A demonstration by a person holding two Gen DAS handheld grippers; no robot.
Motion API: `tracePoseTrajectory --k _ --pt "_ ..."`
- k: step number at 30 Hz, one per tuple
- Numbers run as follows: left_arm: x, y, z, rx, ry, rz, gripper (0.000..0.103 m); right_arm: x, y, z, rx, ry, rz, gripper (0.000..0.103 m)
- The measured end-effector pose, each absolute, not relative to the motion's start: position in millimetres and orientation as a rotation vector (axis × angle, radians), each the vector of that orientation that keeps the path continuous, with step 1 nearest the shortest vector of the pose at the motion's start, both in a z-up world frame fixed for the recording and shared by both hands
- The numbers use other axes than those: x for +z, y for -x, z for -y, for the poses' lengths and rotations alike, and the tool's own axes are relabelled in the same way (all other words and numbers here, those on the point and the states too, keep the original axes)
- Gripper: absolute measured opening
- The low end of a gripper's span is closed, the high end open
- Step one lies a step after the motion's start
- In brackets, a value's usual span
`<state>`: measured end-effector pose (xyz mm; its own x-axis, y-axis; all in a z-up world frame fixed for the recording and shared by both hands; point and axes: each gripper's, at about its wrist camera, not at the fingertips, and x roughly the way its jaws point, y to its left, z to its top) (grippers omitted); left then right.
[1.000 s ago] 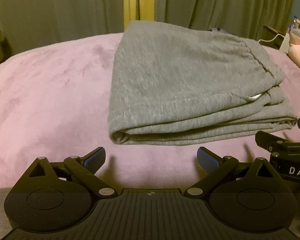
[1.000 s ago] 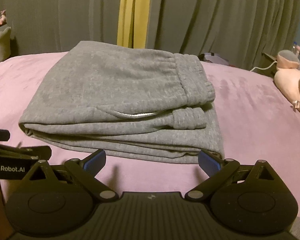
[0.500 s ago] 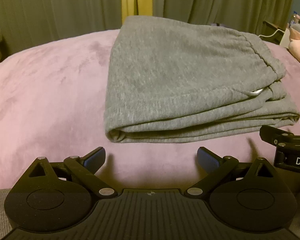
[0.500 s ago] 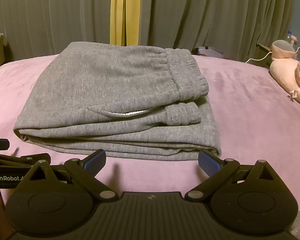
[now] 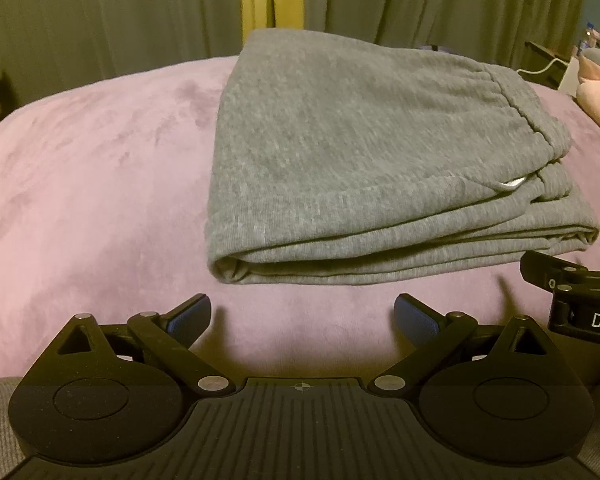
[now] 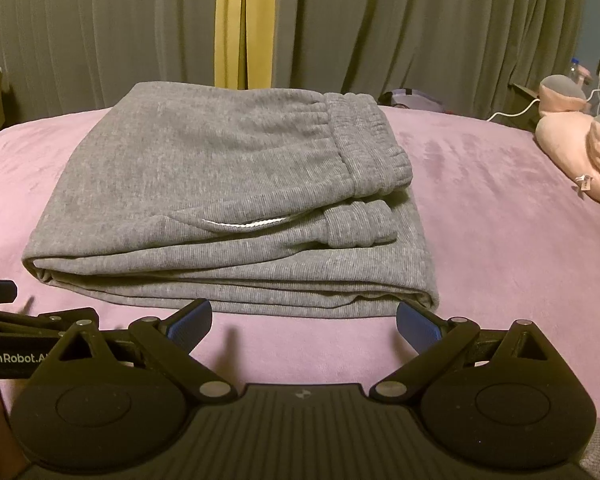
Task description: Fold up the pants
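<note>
The grey sweatpants point(image 5: 372, 168) lie folded into a flat stack of several layers on the pink bed cover point(image 5: 84, 184). They also show in the right wrist view point(image 6: 220, 200), with the elastic waistband point(image 6: 372, 152) on top at the right and a white pocket edge at the front. My left gripper point(image 5: 302, 318) is open and empty, just in front of the stack's near left corner. My right gripper point(image 6: 304, 322) is open and empty, close to the stack's near edge. The right gripper's side shows in the left wrist view point(image 5: 580, 288).
Grey-green curtains with a yellow strip point(image 6: 244, 24) hang behind the bed. Pink plush toys point(image 6: 580, 152) lie on the right of the bed. A bedside stand with a white cable point(image 6: 520, 108) is at the far right. The bed cover point(image 6: 500, 220) spreads around the stack.
Both grippers have drifted slightly relative to the stack, staying open. The pants have not changed shape.
</note>
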<state>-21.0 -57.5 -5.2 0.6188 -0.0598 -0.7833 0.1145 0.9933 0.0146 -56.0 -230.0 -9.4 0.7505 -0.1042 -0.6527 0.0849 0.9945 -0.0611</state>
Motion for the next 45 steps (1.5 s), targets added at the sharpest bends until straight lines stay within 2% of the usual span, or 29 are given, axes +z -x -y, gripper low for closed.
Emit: tracePoseTrajectory --k 45 --pt "-7.2 21.0 57.4 -0.105 -0.069 -0.907 0.101 -10.8 57.6 228.2 -0.116 0.024 -0.722 0.099"
